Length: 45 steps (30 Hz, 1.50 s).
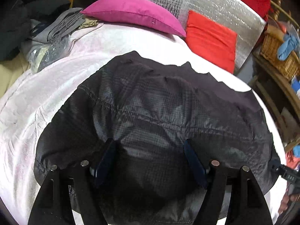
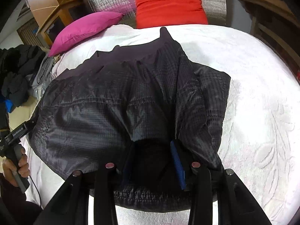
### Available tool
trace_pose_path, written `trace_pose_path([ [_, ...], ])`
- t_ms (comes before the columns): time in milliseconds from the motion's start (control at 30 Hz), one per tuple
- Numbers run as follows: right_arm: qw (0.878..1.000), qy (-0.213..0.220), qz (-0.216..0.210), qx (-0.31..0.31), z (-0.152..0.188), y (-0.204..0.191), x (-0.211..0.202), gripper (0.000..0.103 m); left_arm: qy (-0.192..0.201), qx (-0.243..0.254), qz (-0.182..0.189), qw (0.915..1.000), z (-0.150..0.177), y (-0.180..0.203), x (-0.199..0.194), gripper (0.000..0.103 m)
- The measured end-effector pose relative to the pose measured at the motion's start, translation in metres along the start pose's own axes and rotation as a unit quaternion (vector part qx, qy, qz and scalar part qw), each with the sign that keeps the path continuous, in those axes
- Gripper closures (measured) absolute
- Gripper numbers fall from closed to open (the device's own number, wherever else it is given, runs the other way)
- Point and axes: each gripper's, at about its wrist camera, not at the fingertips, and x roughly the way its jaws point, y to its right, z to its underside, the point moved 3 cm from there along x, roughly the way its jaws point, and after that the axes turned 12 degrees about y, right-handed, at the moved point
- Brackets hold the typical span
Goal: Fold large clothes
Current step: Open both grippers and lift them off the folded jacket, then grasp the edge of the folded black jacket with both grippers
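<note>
Lying spread across the white bedspread (image 2: 253, 86) is the dark jacket (image 2: 116, 97), a thin, shiny, grid-textured fabric, charcoal to black, with a stitched seam running across its width and a plain matte band along the far edge. It's rumpled, puffed up in the middle, and on its right side a flap is folded over along a long crease.

Left tongs (image 1: 150, 146) sit low over the near part of the jacket, blue fingers (image 1: 106, 157) spread wide with cloth bulging between them; the pads do not look to be pressing on it. Right tongs (image 2: 151, 150) are narrower, and a dark bunch of the jacket fills the gap between the fingers (image 2: 177, 161), so they look to be pinching the fabric at the near hem.

Off at the left edge of the right wrist view, a hand (image 2: 16, 163) grips the other tool's handle.

Beyond the jacket, a magenta pillow (image 1: 135, 13) and a red cushion (image 1: 211, 39) rest against a silvery quilted panel (image 1: 221, 5) at the head of the bed.
</note>
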Motion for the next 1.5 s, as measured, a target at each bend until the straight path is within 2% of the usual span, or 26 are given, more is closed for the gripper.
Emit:
trace_pose_path([
  [100, 0.999, -0.004, -0.03, 0.022, -0.018, 0.005, -0.009, 0.061, 0.007, -0.016, 0.01, 0.9998, -0.004, -0.002, -0.001, 0.028],
  [167, 0.997, 0.022, -0.053, 0.056, -0.041, 0.014, -0.019, 0.058, 0.011, -0.033, 0.017, 0.9992, -0.007, -0.004, -0.002, 0.028],
  [233, 0.994, 0.051, -0.06, 0.079, -0.065, 0.024, -0.025, 0.04, 0.014, -0.047, 0.023, 0.9985, -0.01, -0.005, -0.002, 0.028],
  [300, 0.99, 0.082, -0.062, 0.097, -0.095, 0.036, -0.025, 0.028, 0.016, -0.063, 0.032, 0.9974, -0.014, -0.007, -0.003, 0.028],
  [333, 0.989, 0.086, -0.063, 0.101, -0.109, 0.04, -0.02, 0.027, 0.017, -0.072, 0.037, 0.9966, -0.016, -0.008, -0.004, 0.028],
  [433, 0.988, 0.061, -0.068, 0.125, -0.145, 0.051, 0.017, 0.027, 0.016, -0.089, 0.042, 0.995, -0.019, -0.012, -0.003, 0.028],
  [500, 0.989, 0.033, -0.063, 0.131, -0.156, 0.055, 0.043, 0.027, 0.015, -0.094, 0.041, 0.9946, -0.02, -0.014, -0.002, 0.028],
  [633, 0.987, -0.013, -0.068, 0.145, -0.16, 0.06, 0.089, 0.027, 0.015, -0.095, 0.036, 0.9948, -0.023, -0.015, 0.001, 0.028],
  [767, 0.988, -0.051, -0.065, 0.13, -0.15, 0.052, 0.114, 0.028, 0.011, -0.099, 0.039, 0.9943, -0.025, -0.014, 0.003, 0.028],
  [800, 0.99, -0.049, -0.067, 0.113, -0.147, 0.044, 0.117, 0.034, 0.011, -0.097, 0.037, 0.9946, -0.025, -0.014, 0.003, 0.028],
  [833, 0.993, -0.045, -0.059, 0.095, -0.145, 0.039, 0.117, 0.056, 0.01, -0.093, 0.032, 0.9951, -0.025, -0.014, 0.004, 0.027],
  [867, 0.996, -0.044, -0.044, 0.071, -0.144, 0.033, 0.117, 0.068, 0.01, -0.091, 0.029, 0.9954, -0.025, -0.014, 0.004, 0.027],
  [933, 0.997, -0.026, -0.039, 0.054, -0.144, 0.026, 0.109, 0.081, 0.008, -0.091, 0.023, 0.9955, -0.025, -0.015, 0.005, 0.027],
  [1067, 0.998, 0.035, 0.001, 0.05, -0.149, 0.03, 0.081, 0.085, 0.012, -0.104, 0.017, 0.9944, -0.027, -0.021, 0.003, 0.027],
  [1133, 0.997, 0.051, 0.026, 0.056, -0.146, 0.035, 0.075, 0.085, 0.015, -0.109, 0.016, 0.9938, -0.028, -0.024, 0.002, 0.027],
  [1267, 0.995, 0.031, 0.061, 0.078, -0.13, 0.054, 0.094, 0.085, 0.019, -0.108, 0.011, 0.9939, -0.029, -0.027, -0.002, 0.027],
  [1333, 0.995, 0.019, 0.052, 0.088, -0.127, 0.057, 0.104, 0.084, 0.017, -0.101, 0.008, 0.9947, -0.029, -0.028, -0.002, 0.026],
  [1400, 0.993, 0.027, 0.028, 0.115, -0.13, 0.062, 0.097, 0.079, 0.013, -0.104, 0.005, 0.9944, -0.029, -0.031, -0.002, 0.026],
  [1500, 0.981, 0.022, -0.019, 0.191, -0.133, 0.074, 0.081, 0.077, 0.004, -0.118, 0.005, 0.993, -0.027, -0.037, -0.002, 0.026],
])
